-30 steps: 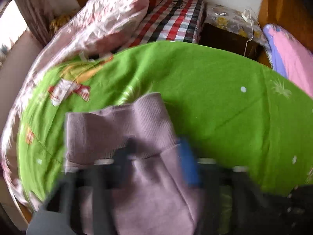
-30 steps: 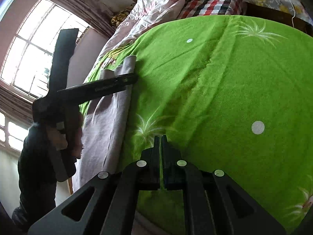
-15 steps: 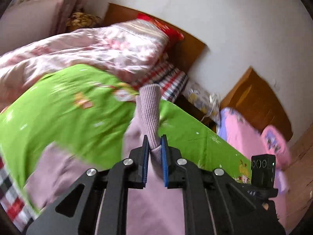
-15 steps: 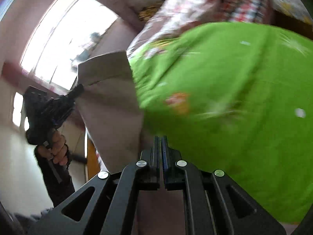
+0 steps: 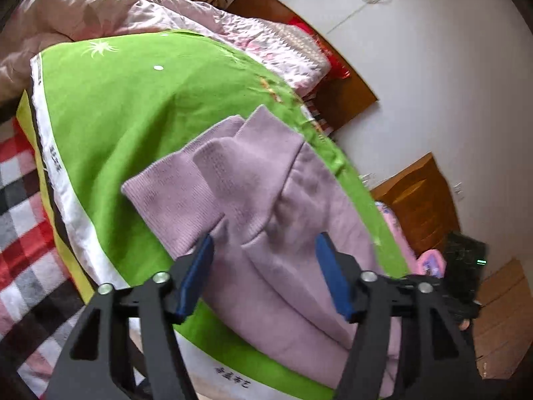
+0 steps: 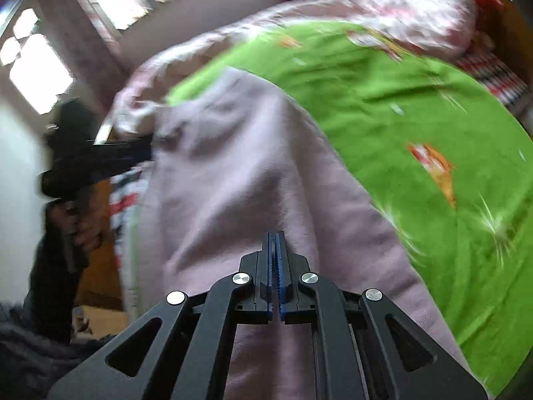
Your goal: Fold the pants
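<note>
The lilac pants (image 5: 263, 206) lie on the green blanket (image 5: 126, 106), their two ribbed cuffs stacked at the far end. My left gripper (image 5: 265, 253) is open, its blue fingers either side of the cloth just below the cuffs, holding nothing. In the right wrist view the pants (image 6: 240, 173) run from my right gripper (image 6: 276, 236) up to the far end. The right jaws are pressed together with the cloth right at them; the view is blurred, so a grip is not certain. The left gripper (image 6: 146, 148) shows at the pants' far edge.
A pink floral quilt (image 5: 110, 10) lies beyond the blanket, a red checked sheet (image 5: 23, 206) at its left edge. Wooden headboard (image 5: 343, 83) and cabinet (image 5: 419, 200) stand by the white wall. A bright window (image 6: 40, 73) is at the left.
My left gripper has let go of the cuffs and opened; the pants now lie on the blanket. The right gripper has swung along the pants and stays shut.
</note>
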`<state>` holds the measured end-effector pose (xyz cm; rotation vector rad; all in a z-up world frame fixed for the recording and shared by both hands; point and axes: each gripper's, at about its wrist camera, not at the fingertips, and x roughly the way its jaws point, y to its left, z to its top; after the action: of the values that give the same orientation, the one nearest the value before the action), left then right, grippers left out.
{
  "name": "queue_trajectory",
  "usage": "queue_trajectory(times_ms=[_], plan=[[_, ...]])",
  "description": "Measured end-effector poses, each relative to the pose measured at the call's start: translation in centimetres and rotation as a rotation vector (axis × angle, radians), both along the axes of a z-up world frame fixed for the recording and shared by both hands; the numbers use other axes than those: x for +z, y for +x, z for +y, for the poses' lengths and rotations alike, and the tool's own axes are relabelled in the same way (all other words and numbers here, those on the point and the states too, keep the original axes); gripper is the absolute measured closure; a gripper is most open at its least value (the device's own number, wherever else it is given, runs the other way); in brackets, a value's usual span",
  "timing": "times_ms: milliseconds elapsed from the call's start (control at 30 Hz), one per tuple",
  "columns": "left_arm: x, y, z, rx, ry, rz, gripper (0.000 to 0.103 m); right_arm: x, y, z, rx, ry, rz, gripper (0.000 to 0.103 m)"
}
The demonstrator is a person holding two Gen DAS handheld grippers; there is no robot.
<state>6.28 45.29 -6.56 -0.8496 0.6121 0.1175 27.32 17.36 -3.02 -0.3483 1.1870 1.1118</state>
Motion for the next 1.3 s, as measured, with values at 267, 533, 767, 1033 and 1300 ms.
queue_trajectory(times_ms=[267, 533, 767, 1033, 1300], plan=[[-1.3, 0.1, -0.1, 0.004, -0.029, -0.008, 0.038, 0.6, -3.9, -0.6, 0.103, 0.003, -0.278, 0.094], [-1.0, 0.4, -1.8, -0.018, 0.009, 0.006, 0.027, -0.3, -1.6, -1.2, 0.075, 0.075, -0.19, 0.094], [-1.2, 1.1, -2.5, -0.011, 0.018, 0.017, 0.025, 0.4, -2.9, -1.8, 0.126, 0.181, -0.168, 0.093], [-0.4, 1.9, -2.6, 0.004, 0.034, 0.001, 0.024, 2.8, -1.5, -2.0, 0.119, 0.218, -0.153, 0.004], [0.0, 3.0, -2.6, 0.027, 0.112, 0.077, 0.09, 4.2, 2.2, 3.1, 0.1, 0.189, -0.239, 0.004]])
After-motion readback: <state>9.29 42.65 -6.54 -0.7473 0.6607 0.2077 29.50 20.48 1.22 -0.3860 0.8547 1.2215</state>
